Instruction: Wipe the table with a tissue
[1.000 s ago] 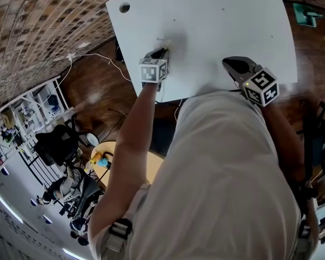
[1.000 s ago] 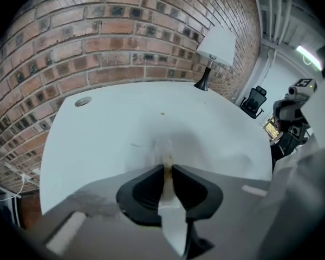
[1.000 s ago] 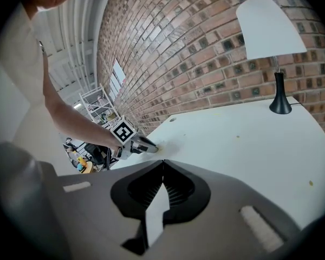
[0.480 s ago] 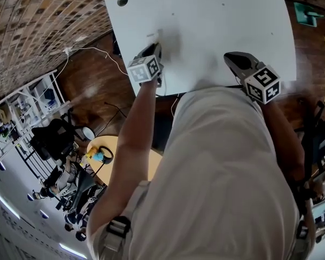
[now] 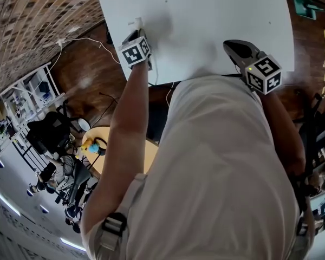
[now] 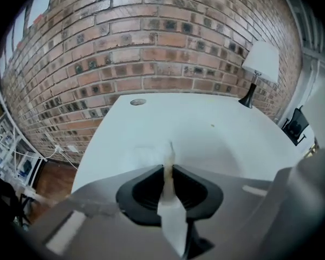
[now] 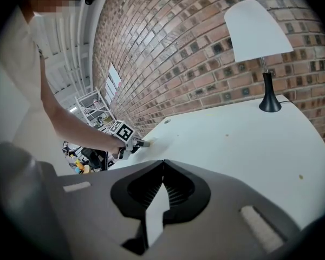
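White paper tissue pinched in our left tool, jaws just loosening: we should tighten, pressing flat along the white worktop's left edge.

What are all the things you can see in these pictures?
table: 1, white, in front of the person
tissue: 1, whitish, on the table, between the left jaws
lamp: 1, white shade, black stand, table's far right corner
brick wall: 1, reddish brown, behind the table
cable: 1, white, on the floor left of the table
left gripper: 1, grey, near the table's left edge, jaws shut on the tissue
right gripper: 1, grey, at the table's near edge, jaws together, empty
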The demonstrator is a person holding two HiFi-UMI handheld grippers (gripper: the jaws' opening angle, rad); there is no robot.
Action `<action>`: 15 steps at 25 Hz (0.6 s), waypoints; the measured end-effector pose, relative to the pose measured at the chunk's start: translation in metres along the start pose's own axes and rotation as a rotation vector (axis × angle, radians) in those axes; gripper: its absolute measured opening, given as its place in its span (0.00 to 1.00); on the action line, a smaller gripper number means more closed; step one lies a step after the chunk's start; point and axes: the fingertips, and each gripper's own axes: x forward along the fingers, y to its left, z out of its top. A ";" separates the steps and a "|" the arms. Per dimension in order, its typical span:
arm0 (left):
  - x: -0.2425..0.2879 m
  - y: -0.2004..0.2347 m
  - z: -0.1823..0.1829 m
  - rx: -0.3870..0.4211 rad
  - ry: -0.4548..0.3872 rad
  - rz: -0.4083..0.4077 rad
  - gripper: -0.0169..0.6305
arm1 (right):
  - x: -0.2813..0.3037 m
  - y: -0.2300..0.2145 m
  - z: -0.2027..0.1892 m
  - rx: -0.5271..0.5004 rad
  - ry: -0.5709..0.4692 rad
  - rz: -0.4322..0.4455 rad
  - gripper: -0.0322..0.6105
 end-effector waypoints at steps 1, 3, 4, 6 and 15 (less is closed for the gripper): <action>-0.001 -0.006 -0.001 0.001 -0.001 -0.009 0.12 | 0.000 -0.001 0.000 0.000 0.001 0.002 0.06; -0.002 -0.023 -0.005 0.015 0.003 -0.044 0.12 | -0.001 -0.001 0.000 -0.001 -0.001 0.009 0.06; -0.004 -0.032 -0.008 0.027 0.009 -0.064 0.12 | -0.001 -0.001 0.000 -0.001 -0.002 0.014 0.06; -0.007 -0.051 -0.015 0.051 0.019 -0.102 0.12 | 0.000 -0.001 0.001 0.000 -0.003 0.023 0.06; -0.027 -0.120 -0.038 0.027 0.055 -0.316 0.11 | 0.012 -0.002 0.003 0.016 0.000 0.041 0.06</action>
